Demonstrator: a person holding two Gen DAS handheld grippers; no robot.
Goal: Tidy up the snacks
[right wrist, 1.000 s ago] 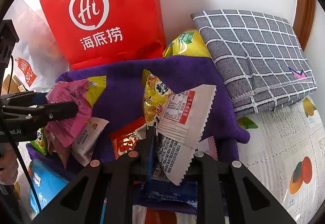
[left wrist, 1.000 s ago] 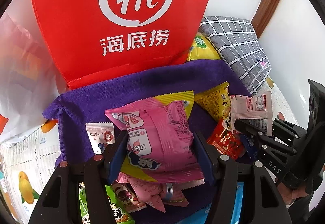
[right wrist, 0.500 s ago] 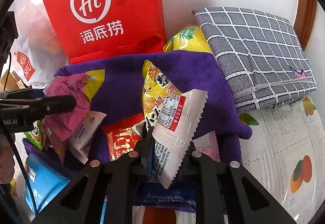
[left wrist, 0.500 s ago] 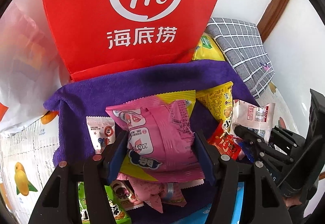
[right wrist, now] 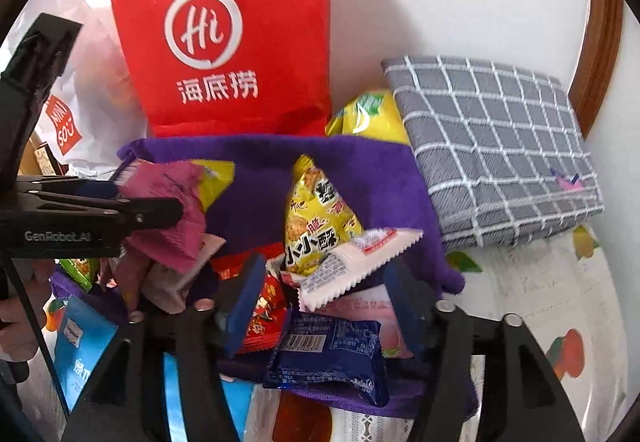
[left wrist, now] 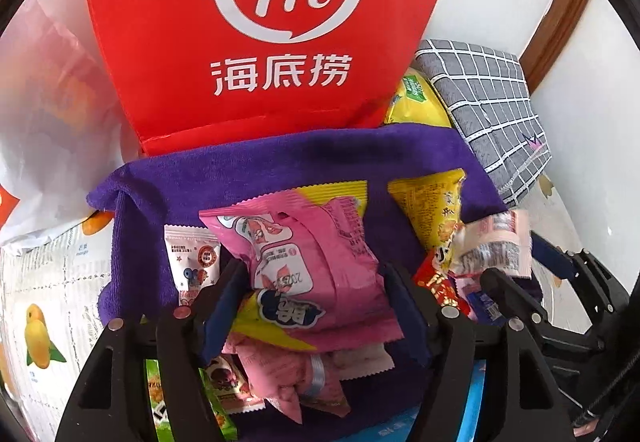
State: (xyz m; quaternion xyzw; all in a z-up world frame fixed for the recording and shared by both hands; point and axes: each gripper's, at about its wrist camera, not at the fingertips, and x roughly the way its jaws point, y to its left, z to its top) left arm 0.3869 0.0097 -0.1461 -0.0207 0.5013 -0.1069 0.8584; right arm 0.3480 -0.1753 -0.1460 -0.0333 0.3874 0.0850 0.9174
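My left gripper (left wrist: 316,294) is shut on a pink and yellow snack packet (left wrist: 304,258) and holds it above the purple cloth (left wrist: 248,177). The same packet (right wrist: 168,209) shows in the right wrist view, in the left gripper (right wrist: 176,207). My right gripper (right wrist: 324,298) is open. A white snack packet (right wrist: 352,266) with a red label lies loose between its fingers, on the pile beside a yellow triangular packet (right wrist: 316,217). Red (right wrist: 264,318) and dark blue (right wrist: 332,362) packets lie below.
A red paper bag (left wrist: 264,25) stands behind the cloth against the wall. A grey checked cushion (right wrist: 496,145) lies to the right, a yellow chip bag (right wrist: 368,117) beside it. A white plastic bag (left wrist: 52,121) is at left. The fruit-print tablecloth (right wrist: 552,306) shows around them.
My right gripper has opened and let go of the white packet, which now lies on the pile. My left gripper has moved closer to the red bag with the pink packet.
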